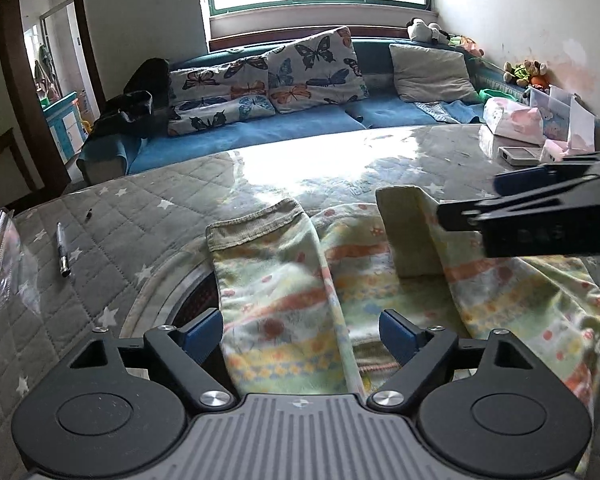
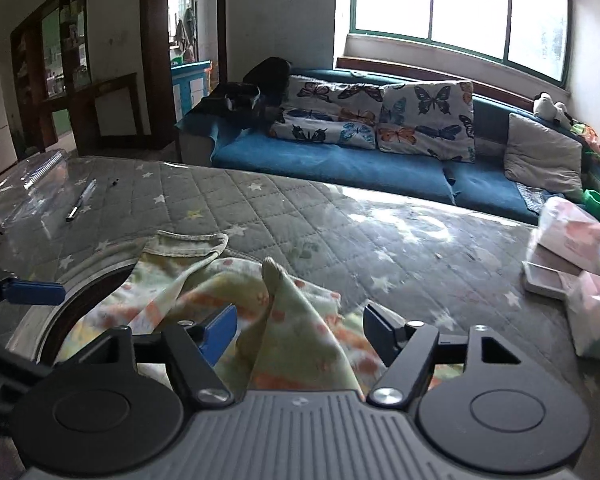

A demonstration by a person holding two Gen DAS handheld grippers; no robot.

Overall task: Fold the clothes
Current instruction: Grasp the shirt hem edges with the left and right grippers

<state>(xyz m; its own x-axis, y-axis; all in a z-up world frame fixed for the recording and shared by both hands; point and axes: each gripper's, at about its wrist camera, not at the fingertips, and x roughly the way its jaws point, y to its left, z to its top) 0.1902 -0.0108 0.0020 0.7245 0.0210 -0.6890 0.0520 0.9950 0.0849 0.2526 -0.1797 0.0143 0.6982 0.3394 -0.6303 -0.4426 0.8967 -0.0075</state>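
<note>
- Your left gripper (image 1: 300, 336) is spread wide, with one leg of the pants (image 1: 284, 300) running up between its pads, and nothing's pinched.
- Your right gripper (image 2: 298, 332) is wide too. A peak of cloth sticks up between its pads, and I can't tell if either pad touches it.
- From the left cam, the right gripper sits just right of the pants, over the other leg, whose cuff (image 1: 408, 236) is stood up and flopped over.
- The pants lie on the table (image 1: 140, 216) at its near edge, partly over a dark round cutout in the quilted cover.
- Long axis runs away from you toward the sofa (image 1: 300, 124): cuffs at the far end, and what looks like the waistband tucked under the left gripper.
- Looks like you're early in the fold, with the legs side by side but the right one rumpled.
- My guess for the next move: close each gripper on its leg, flatten the right one, then bring one leg over the other.
- A pen (image 1: 63, 252) sits well left of the pants, so it's no bother.
</note>
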